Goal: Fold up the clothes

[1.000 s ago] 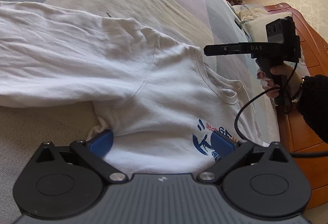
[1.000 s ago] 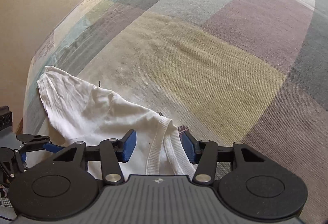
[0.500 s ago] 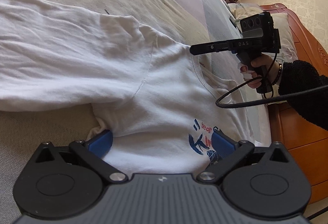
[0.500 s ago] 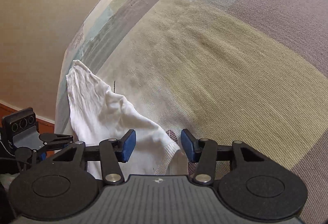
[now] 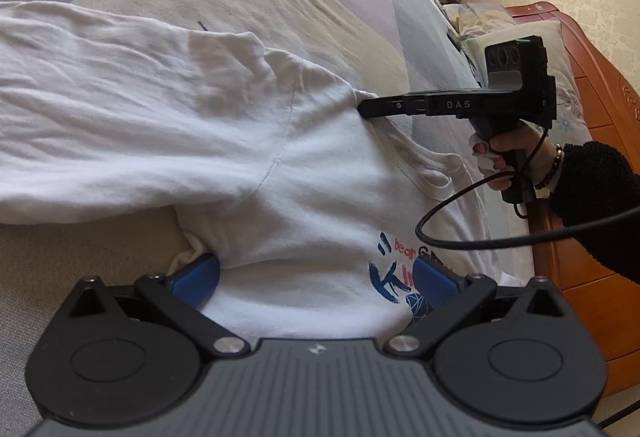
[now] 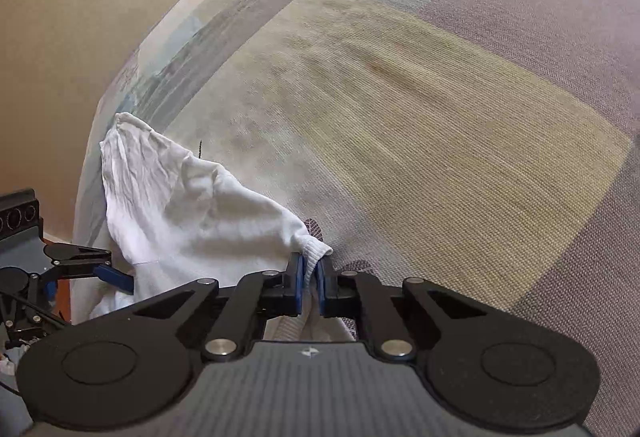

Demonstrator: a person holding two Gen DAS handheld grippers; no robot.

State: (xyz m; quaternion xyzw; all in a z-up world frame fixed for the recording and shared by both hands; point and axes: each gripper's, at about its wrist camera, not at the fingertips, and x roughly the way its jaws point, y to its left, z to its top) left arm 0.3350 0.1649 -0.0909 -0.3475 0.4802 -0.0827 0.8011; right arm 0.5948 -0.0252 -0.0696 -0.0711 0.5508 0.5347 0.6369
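A white long-sleeved shirt (image 5: 200,109) with a blue and red print lies spread on the bed, one sleeve stretched out to the left. My right gripper (image 6: 311,277) is shut on the ribbed collar edge (image 6: 316,251), which bunches up between the blue pads. In the left wrist view the right gripper's tip (image 5: 366,108) presses where the shoulder meets the collar (image 5: 416,169). My left gripper (image 5: 316,277) stands open low over the shirt's body below the armpit, with fabric lying between its wide-set pads. The right wrist view also catches the left gripper (image 6: 108,267) at the shirt's near edge.
The bed cover (image 6: 440,117) is a patchwork of yellow, mauve and grey squares stretching far beyond the shirt. A wooden bed frame (image 5: 580,277) and pillows (image 5: 480,21) lie to the right. A person's hand (image 5: 516,149) in a black sleeve holds the right gripper, its black cable (image 5: 460,237) looping over the shirt.
The right gripper's jaws have gone from open to shut on the collar edge after sinking onto it. The left gripper has stayed where it was, open.
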